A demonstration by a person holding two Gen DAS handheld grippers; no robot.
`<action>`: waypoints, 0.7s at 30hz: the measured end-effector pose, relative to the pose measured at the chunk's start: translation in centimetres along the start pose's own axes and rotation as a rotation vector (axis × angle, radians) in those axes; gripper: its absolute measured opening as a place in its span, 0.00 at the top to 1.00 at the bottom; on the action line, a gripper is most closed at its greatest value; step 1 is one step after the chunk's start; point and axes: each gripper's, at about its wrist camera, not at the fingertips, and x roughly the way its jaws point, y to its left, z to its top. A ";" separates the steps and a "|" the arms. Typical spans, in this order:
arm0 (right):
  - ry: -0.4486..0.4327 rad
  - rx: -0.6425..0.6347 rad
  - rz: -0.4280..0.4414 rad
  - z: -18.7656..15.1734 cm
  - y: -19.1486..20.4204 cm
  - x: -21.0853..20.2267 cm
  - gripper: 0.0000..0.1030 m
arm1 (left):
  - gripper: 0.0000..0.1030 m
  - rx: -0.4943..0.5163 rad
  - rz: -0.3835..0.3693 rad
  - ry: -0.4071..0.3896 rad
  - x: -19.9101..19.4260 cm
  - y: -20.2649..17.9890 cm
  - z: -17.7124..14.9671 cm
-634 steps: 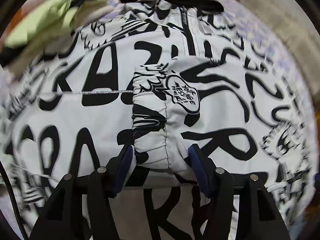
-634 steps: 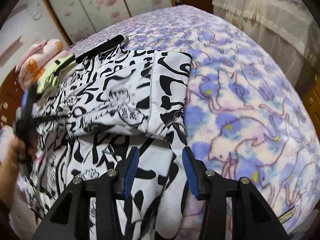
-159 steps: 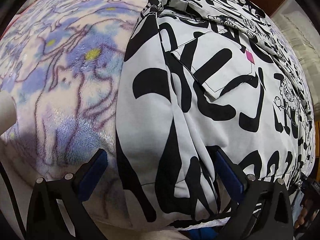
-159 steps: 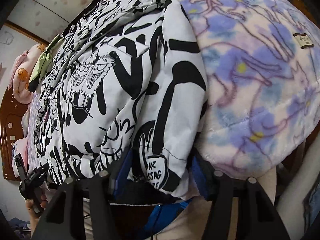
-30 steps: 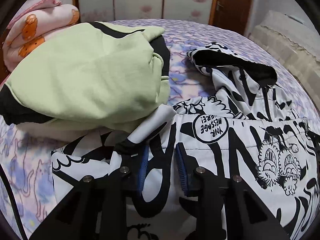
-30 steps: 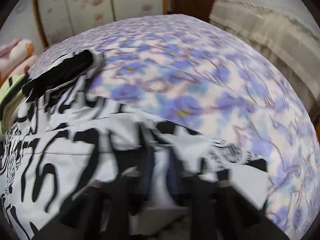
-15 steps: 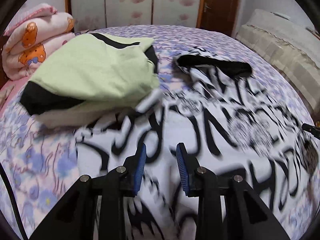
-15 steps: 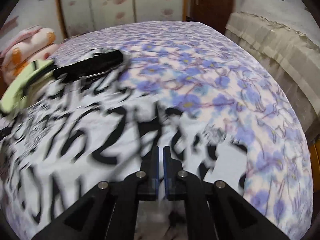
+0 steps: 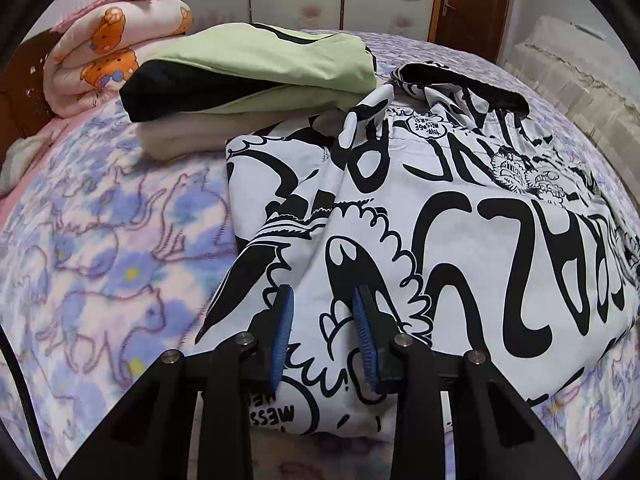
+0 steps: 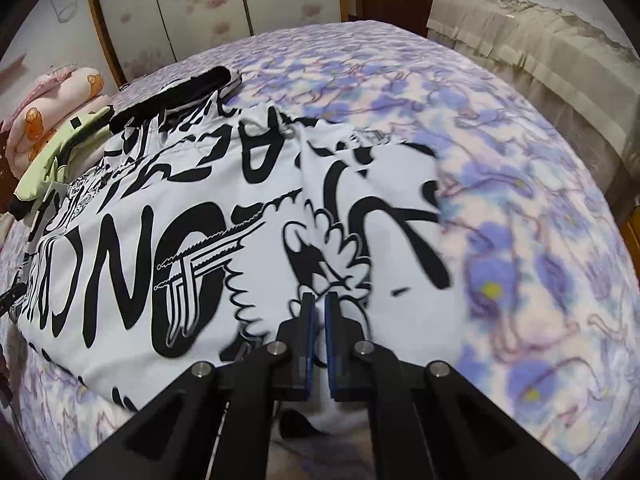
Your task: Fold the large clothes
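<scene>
A white jacket with black graffiti print lies folded on the bed, its black collar at the far end. My left gripper hovers over the jacket's near left corner, jaws a little apart with no cloth between them. In the right wrist view the jacket spreads left of centre. My right gripper sits over its near right part, jaws nearly closed; whether cloth is pinched I cannot tell.
A folded green and black garment lies on a beige one at the far left, touching the jacket. A rolled pink bear-print quilt lies behind it. The bed has a purple cat-print blanket. A covered sofa stands right.
Both grippers have pulled back toward me from the jacket's far end. The jacket's lower half now lies folded up over the upper half. The left gripper has let go.
</scene>
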 end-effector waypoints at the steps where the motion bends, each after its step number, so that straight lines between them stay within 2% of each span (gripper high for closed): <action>1: 0.004 -0.004 -0.008 0.0 0.1 -0.2 0.97 | 0.71 -0.001 0.004 0.003 0.0 -0.1 0.1; 3: 0.011 -0.003 -0.017 0.2 0.3 -0.4 0.96 | 0.70 -0.017 0.004 0.018 -0.3 -0.2 0.3; 5: 0.021 0.015 -0.014 0.4 0.4 -0.9 0.93 | 0.63 -0.042 -0.011 0.034 -0.8 -0.1 0.4; 7: 0.023 0.037 0.010 0.3 0.3 -1.8 0.91 | 0.38 -0.068 -0.021 0.038 -1.6 0.2 0.5; 8: 0.024 0.050 0.023 0.2 0.2 -2.3 0.89 | 0.35 -0.078 -0.025 0.035 -2.0 0.2 0.5; 9: 0.026 0.069 0.037 0.1 0.0 -2.8 0.81 | 0.31 -0.093 -0.037 0.024 -2.8 0.3 0.5; 10: 0.027 0.084 0.050 0.0 -0.1 -3.3 0.71 | 0.31 -0.103 -0.047 0.019 -3.3 0.4 0.5; 11: 0.026 0.103 0.068 -0.3 -0.4 -3.9 0.65 | 0.31 -0.116 -0.056 0.020 -3.8 0.6 0.5; 13: 0.023 0.129 0.096 -0.8 -0.6 -4.9 0.48 | 0.30 -0.153 -0.081 0.023 -5.0 0.9 0.2; 18: 0.034 0.183 0.164 -2.3 -0.9 -6.8 0.46 | 0.29 -0.269 -0.152 0.018 -7.5 1.9 -1.3; 21: 0.055 0.219 0.207 -3.4 -1.2 -7.2 0.41 | 0.28 -0.339 -0.193 0.027 -8.0 2.4 -2.7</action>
